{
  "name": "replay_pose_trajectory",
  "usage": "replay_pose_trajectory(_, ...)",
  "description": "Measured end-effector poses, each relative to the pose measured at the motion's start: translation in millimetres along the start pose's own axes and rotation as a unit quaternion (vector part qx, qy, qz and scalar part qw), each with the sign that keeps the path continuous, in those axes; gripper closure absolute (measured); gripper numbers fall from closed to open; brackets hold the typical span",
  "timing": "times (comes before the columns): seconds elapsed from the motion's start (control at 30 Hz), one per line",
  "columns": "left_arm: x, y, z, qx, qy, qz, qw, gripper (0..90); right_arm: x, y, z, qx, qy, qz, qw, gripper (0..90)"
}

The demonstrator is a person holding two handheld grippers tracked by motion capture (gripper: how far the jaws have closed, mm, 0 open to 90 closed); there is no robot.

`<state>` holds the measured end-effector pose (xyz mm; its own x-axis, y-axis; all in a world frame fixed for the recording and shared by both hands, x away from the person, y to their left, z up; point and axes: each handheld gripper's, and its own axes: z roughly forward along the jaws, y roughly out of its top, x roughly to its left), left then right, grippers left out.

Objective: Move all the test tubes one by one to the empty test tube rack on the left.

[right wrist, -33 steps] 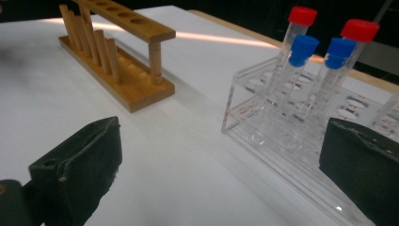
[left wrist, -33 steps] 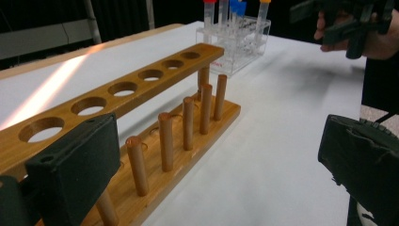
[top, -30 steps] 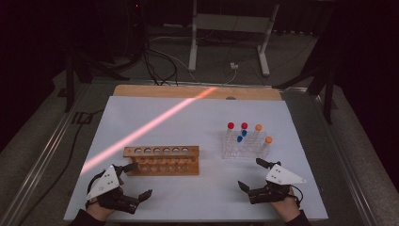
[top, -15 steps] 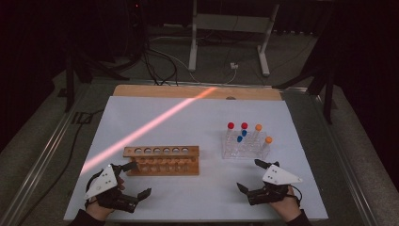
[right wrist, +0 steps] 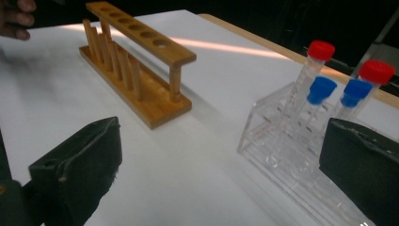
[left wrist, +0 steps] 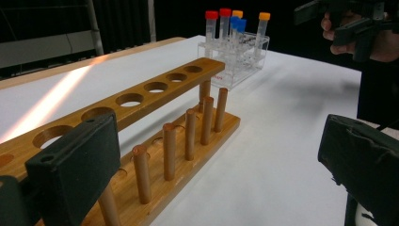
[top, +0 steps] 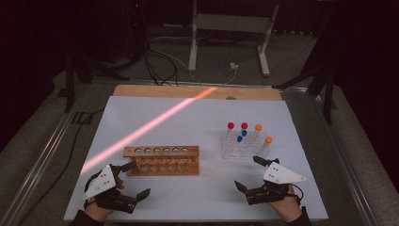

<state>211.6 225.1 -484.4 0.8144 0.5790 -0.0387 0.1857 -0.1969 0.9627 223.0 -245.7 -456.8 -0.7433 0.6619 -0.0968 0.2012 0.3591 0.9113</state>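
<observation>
White table [top: 188, 117] carries a wooden rack [top: 162, 160] left and a clear rack [top: 244, 147] of capped tubes right; left gripper [top: 135, 180] beside the wooden rack and right gripper [top: 248, 172] near the clear rack both gape empty

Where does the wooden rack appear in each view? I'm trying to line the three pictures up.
High view: wooden rack lies left of centre, near the left gripper.
Left gripper view: it runs from lower left toward the middle.
Right gripper view: upper left.
Shared landmark: the clear rack of capped tubes.
</observation>
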Motion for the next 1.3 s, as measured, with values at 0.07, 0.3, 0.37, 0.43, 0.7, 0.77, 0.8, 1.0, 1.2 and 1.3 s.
replay_pose_trajectory(0.07,0.0,-0.2,0.0,0.000,0.001,0.000,1.0000,0.6,0.1,2.3,0.5,0.001,-0.002,0.002,1.0000,0.0)
replay_pose_trajectory(0.3,-0.5,-0.2,0.9,0.004,0.001,0.001,1.0000,0.6,-4.0,21.2,4.7,-0.009,-0.029,0.009,0.9995,0.0)
replay_pose_trajectory(0.37,-0.5,0.0,0.7,0.003,0.000,0.000,1.0000,0.6,-5.9,25.9,6.4,-0.014,-0.034,0.013,0.9992,0.0)
replay_pose_trajectory(0.43,-0.5,-0.5,1.0,0.005,0.001,-0.001,1.0000,0.6,-8.3,29.6,9.2,-0.017,-0.040,0.017,0.9989,0.0)
replay_pose_trajectory(0.7,-0.6,0.0,0.2,0.001,0.000,0.000,1.0000,0.6,-18.2,34.7,25.1,-0.026,-0.059,0.050,0.9967,0.0)
replay_pose_trajectory(0.77,-0.7,0.0,0.2,0.000,0.000,-0.001,1.0000,0.6,-20.4,35.1,30.6,-0.023,-0.077,0.052,0.9953,0.0)
replay_pose_trajectory(0.8,-0.6,-0.2,0.2,0.002,0.000,0.000,1.0000,0.6,-21.4,35.1,33.5,-0.021,-0.084,0.056,0.9947,0.0)
replay_pose_trajectory(1.0,-0.3,-0.4,-0.1,0.002,-0.002,-0.001,1.0000,0.6,-24.4,33.4,48.5,-0.004,-0.115,0.074,0.9906,0.0)
replay_pose_trajectory(1.2,-0.5,-0.3,-0.1,0.002,-0.003,-0.002,1.0000,0.6,-23.6,32.7,55.4,0.010,-0.131,0.088,0.9875,4.3)
replay_pose_trajectory(1.3,-0.3,0.1,-0.3,-0.002,-0.003,-0.004,1.0000,0.6,-24.5,31.8,59.3,0.027,-0.136,0.097,0.9856,6.8)
